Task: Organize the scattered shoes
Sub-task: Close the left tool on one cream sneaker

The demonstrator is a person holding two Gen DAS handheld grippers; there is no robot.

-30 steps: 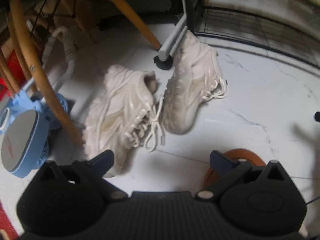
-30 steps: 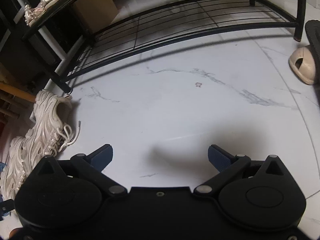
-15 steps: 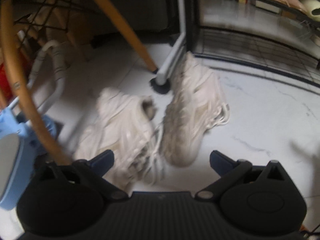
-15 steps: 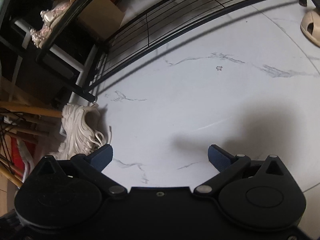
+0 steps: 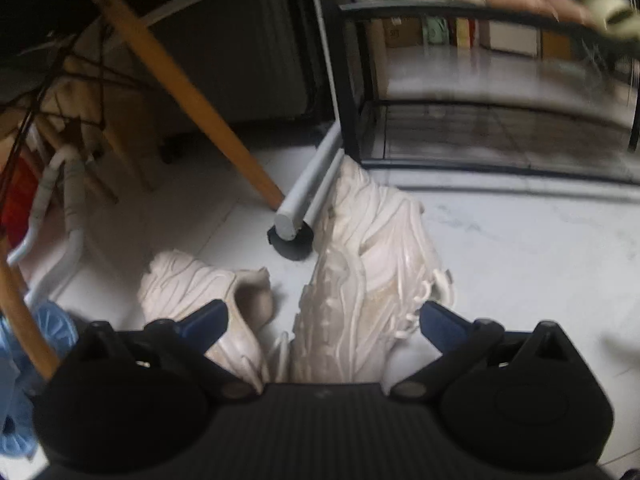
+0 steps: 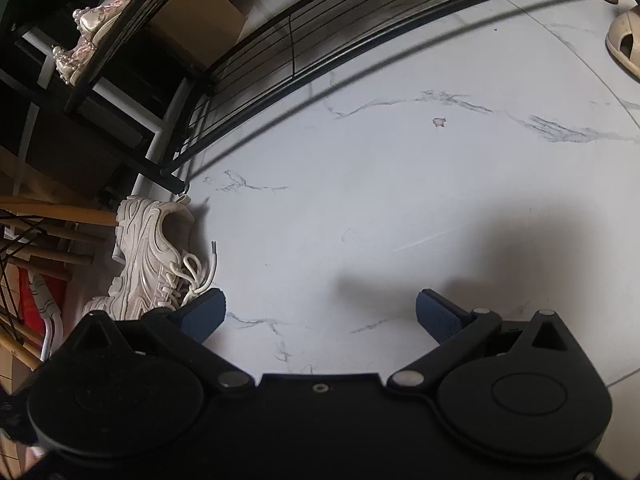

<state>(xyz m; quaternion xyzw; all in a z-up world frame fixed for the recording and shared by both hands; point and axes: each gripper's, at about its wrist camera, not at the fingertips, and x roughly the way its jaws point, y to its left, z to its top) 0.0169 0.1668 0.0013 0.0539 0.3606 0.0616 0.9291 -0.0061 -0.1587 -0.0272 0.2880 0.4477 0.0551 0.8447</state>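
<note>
Left gripper (image 5: 322, 320) spread wide, nearer; sneaker (image 5: 368, 280) between fingers, long axis toward 12 o'clock, contact unclear in blur. Right gripper (image 6: 320, 312) spread, empty.

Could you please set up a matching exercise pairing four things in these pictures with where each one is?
Things:
1. sneakers
2. sandal
3. pearl shoes
4. fan

Places:
A. on the rack shelf
B. on the floor, far right of the right wrist view
C. between the open left gripper fingers
D. left edge of the left wrist view

Pairs: 1-C, 2-B, 3-A, 4-D
</note>
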